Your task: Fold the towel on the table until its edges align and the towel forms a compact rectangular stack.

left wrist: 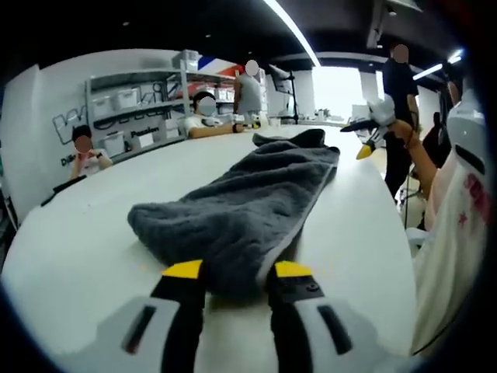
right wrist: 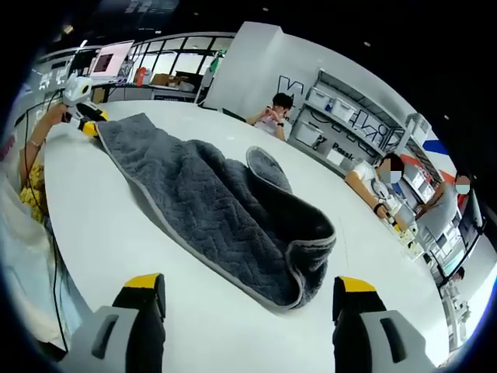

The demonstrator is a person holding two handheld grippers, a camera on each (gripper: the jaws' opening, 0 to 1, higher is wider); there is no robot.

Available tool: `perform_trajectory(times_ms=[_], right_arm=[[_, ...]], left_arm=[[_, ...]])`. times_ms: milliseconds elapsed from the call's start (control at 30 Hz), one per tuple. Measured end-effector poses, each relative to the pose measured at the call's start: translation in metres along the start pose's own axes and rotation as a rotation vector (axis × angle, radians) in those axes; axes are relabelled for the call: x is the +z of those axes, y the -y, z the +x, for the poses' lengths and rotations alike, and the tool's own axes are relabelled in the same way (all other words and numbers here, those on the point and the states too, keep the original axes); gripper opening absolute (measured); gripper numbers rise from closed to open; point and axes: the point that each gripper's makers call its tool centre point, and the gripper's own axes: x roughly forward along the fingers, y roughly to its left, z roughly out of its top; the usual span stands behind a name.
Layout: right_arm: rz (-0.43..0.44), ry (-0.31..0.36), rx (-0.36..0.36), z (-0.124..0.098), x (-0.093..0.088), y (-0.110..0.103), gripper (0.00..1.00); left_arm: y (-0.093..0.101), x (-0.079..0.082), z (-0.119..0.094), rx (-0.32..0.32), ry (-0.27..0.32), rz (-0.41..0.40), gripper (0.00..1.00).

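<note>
At the near end of the towel, the left tongs (left wrist: 236,270) stand with their yellow-tipped jaws closed down on a bunched fold of the dark grey, herringbone-textured terry towel (left wrist: 247,202), which rises in a rumpled hump between and just beyond the tips. From there the cloth runs away in a long, loosely doubled strip across the middle of the white surface (left wrist: 93,233) toward its far edge.

Seen from the other end, the right tongs (right wrist: 250,291) are spread wide and hold nothing; their yellow tips hover just short of the towel's rolled-over corner (right wrist: 311,249), apart from it (the pale hem there curls up on itself). In that right gripper view the left tongs (right wrist: 87,124) appear small at the towel's far corner, near the surface's far edge.

The step in hand looks like taking both ends before a fold. To do it well, the right tongs should come down on the hem itself, at the corner rather than on the curled bulge, and take one layer cleanly. Then both ends want a gentle pull apart to flatten the wrinkles before one end is carried over the other, corners matched and hems laid together. Lifting a bunched handful would likely leave the stack skewed.

People sit along the surface's far side, well apart from the towel.
</note>
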Motion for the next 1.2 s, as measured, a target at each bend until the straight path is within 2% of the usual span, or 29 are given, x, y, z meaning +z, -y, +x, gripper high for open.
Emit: perform_trajectory(times_ms=[333, 500, 667, 900, 1033, 1200], right_arm=[[-0.014, 0.006, -0.001, -0.001, 0.001, -0.002, 0.91], [-0.017, 0.004, 0.0, -0.002, 0.0, -0.002, 0.91], [-0.018, -0.001, -0.001, -0.002, -0.001, -0.002, 0.91], [-0.011, -0.005, 0.002, -0.003, -0.002, -0.003, 0.94], [0.0, 0.011, 0.02, -0.004, 0.0, -0.007, 0.97], [0.007, 0.012, 0.029, -0.006, -0.002, -0.008, 0.99]], left_arm=[[0.003, 0.004, -0.002, -0.003, 0.02, -0.002, 0.16], [0.004, 0.006, -0.005, -0.022, 0.026, -0.095, 0.11], [0.005, 0.011, -0.008, -0.029, 0.029, -0.118, 0.09], [0.0, 0.024, -0.016, -0.017, 0.011, -0.072, 0.08], [-0.005, 0.028, -0.018, -0.018, -0.013, -0.086, 0.08], [-0.002, 0.034, -0.02, -0.043, -0.054, -0.083, 0.08]])
